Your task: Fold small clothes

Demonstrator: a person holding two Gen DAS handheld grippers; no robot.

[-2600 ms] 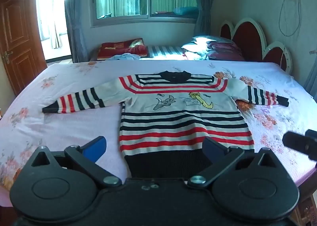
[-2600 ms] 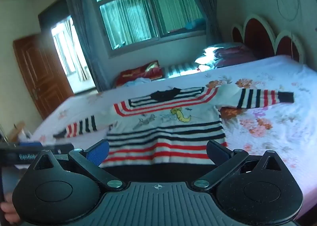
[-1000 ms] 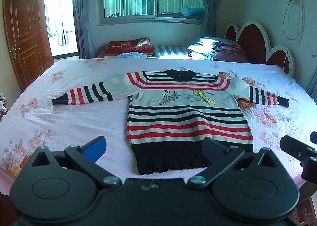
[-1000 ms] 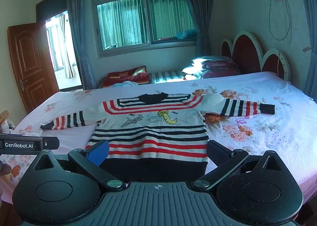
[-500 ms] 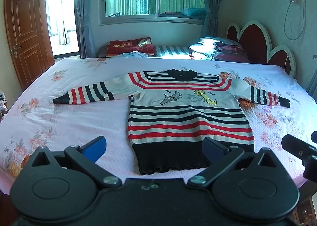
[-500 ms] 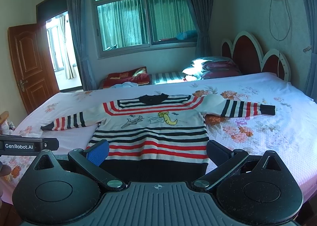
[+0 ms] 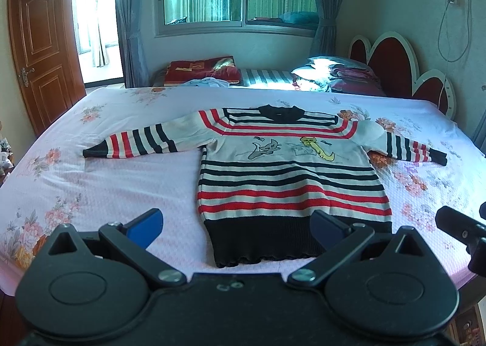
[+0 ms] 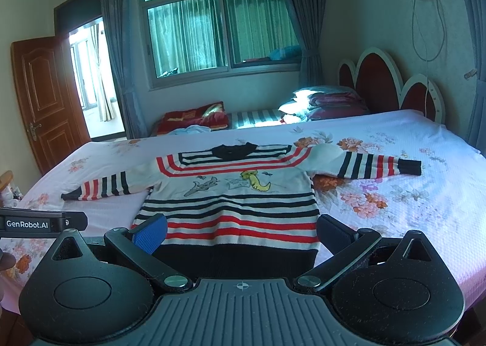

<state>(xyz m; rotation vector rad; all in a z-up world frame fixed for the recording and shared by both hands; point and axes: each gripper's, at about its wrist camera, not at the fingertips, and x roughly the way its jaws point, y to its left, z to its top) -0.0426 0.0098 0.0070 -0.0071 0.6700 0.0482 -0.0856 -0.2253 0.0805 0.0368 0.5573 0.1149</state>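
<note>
A small striped sweater (image 7: pixel 288 176) in white, red and black, with a cartoon print on the chest, lies flat and face up on the bed, both sleeves spread out; it also shows in the right wrist view (image 8: pixel 234 203). My left gripper (image 7: pixel 235 226) is open and empty, held above the bed's near edge just short of the black hem. My right gripper (image 8: pixel 241 232) is open and empty, also near the hem. The right gripper's tip shows at the right edge of the left wrist view (image 7: pixel 461 230).
The bed (image 7: pixel 106 182) has a pink floral sheet. Pillows (image 7: pixel 340 79) lie by the red headboard (image 7: pixel 391 63) at the back right. A second bed with a red blanket (image 7: pixel 200 68) stands under the window. A wooden door (image 7: pixel 42 57) is at the left.
Both grippers have held almost still over the last second. Since 2.6 s ago both views pulled back and levelled, so more of the bed and hem shows.
</note>
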